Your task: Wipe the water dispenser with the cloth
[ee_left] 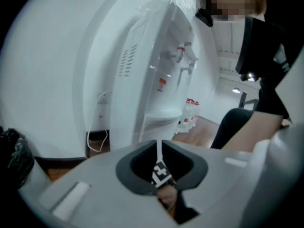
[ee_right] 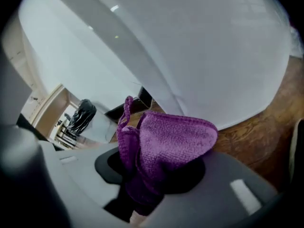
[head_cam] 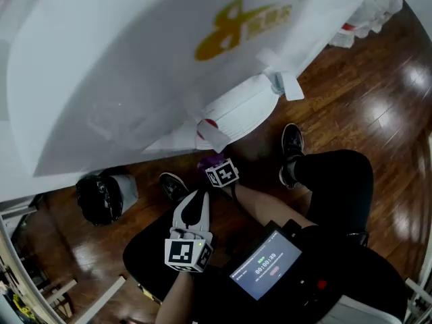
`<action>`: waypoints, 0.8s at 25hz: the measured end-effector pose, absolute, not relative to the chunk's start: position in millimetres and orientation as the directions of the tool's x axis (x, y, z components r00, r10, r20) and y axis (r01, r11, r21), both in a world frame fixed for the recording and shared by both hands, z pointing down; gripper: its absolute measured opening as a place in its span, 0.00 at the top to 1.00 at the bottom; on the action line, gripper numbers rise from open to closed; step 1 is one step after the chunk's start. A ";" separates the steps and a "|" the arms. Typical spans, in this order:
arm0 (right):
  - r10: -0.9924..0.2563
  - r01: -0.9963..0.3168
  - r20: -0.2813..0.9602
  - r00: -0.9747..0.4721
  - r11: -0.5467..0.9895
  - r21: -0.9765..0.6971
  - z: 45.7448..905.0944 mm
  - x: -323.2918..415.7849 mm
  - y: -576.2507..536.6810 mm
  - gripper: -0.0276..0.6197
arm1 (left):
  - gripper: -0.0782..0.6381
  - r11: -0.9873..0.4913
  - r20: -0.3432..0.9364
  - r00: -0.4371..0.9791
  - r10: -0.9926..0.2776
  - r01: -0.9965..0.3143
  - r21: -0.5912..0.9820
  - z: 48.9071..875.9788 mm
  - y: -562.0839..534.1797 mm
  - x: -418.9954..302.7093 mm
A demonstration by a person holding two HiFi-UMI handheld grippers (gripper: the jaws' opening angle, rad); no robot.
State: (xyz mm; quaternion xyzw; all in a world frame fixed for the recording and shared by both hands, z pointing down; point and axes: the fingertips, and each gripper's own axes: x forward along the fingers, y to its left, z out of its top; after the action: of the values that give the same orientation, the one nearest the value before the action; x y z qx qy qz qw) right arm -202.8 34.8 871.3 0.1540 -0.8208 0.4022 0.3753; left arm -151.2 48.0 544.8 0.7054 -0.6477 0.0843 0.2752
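— Tall white plastic water dispenser (ee_left: 152,80), where is it?
— Just ahead. Right gripper (ee_right: 156,167) squeezes the purple knitted cloth (ee_right: 166,137); left gripper (ee_left: 159,146) is clenched, empty. Press the cloth flat, wipe slowly.

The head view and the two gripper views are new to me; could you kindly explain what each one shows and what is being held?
There is no robot here: a person holds a hand tool with two jaws in each hand. The head view comes from a camera on the person's head, looking steeply down at the left gripper, the right gripper and the wooden floor. The other two pictures come from cameras riding on the tools, looking along their jaws. The left gripper view shows its jaws closed together with nothing between them, and beyond them the white water dispenser. The right gripper view shows its jaws closed on a bunched purple cloth. A black bag stands on the floor beside the dispenser.
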 end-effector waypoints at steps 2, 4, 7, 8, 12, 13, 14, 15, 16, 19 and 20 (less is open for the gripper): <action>0.040 -0.504 0.751 -0.660 0.718 -0.481 832.6 -186.5 36.2 0.70 | 0.82 -0.021 0.425 0.142 -0.894 -0.961 0.277 523.5 41.9 -152.8; 0.006 -0.447 0.730 -0.683 0.787 -0.425 779.5 -176.5 29.6 0.70 | 0.81 -0.041 0.370 0.152 -0.917 -0.956 0.290 493.3 43.0 -159.6; -0.033 -0.348 0.623 -0.782 0.852 -0.392 672.5 -171.6 13.8 0.70 | 0.79 -0.059 0.268 0.164 -0.949 -0.931 0.360 431.5 55.8 -180.9; -0.036 -0.299 0.573 -0.819 0.878 -0.373 631.1 -171.4 11.0 0.70 | 0.79 -0.070 0.246 0.172 -0.954 -0.924 0.375 413.4 62.8 -187.2; -0.029 -0.103 0.336 -0.941 0.973 -0.205 460.3 -157.7 21.9 0.70 | 0.77 -0.178 0.231 0.290 -0.929 -0.896 0.407 365.8 91.8 -177.2; -0.019 -0.063 0.267 -0.964 0.986 -0.157 419.7 -151.2 28.1 0.70 | 0.75 -0.212 0.230 0.330 -0.916 -0.882 0.421 357.4 97.7 -167.7; -0.003 -0.025 0.196 -0.981 0.993 -0.112 381.2 -144.0 35.6 0.70 | 0.73 -0.244 0.233 0.371 -0.899 -0.866 0.436 350.4 104.1 -157.2; 0.022 0.013 0.126 -0.992 0.997 -0.070 345.8 -136.0 45.4 0.70 | 0.71 -0.276 0.237 0.414 -0.879 -0.847 0.455 344.8 111.7 -146.5; 0.059 0.057 0.059 -0.997 0.998 -0.026 313.1 -127.5 57.8 0.70 | 0.67 -0.305 0.235 0.459 -0.857 -0.819 0.486 339.4 120.1 -136.4; 0.254 0.245 -0.061 -0.965 0.961 0.128 236.9 -101.7 108.6 0.70 | 0.46 -0.370 0.127 0.589 -0.798 -0.645 0.669 309.3 141.0 -117.1; 0.330 0.317 -0.043 -0.943 0.929 0.190 226.0 -93.1 126.5 0.70 | 0.42 -0.390 0.061 0.619 -0.783 -0.566 0.726 294.3 146.4 -114.0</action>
State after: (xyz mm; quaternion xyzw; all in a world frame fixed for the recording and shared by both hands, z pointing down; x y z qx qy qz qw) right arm -93.1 126.5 226.0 -0.1648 -0.9815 -0.0905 -0.0373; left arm -114.0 146.4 294.3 0.8207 -0.4108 -0.1473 0.3688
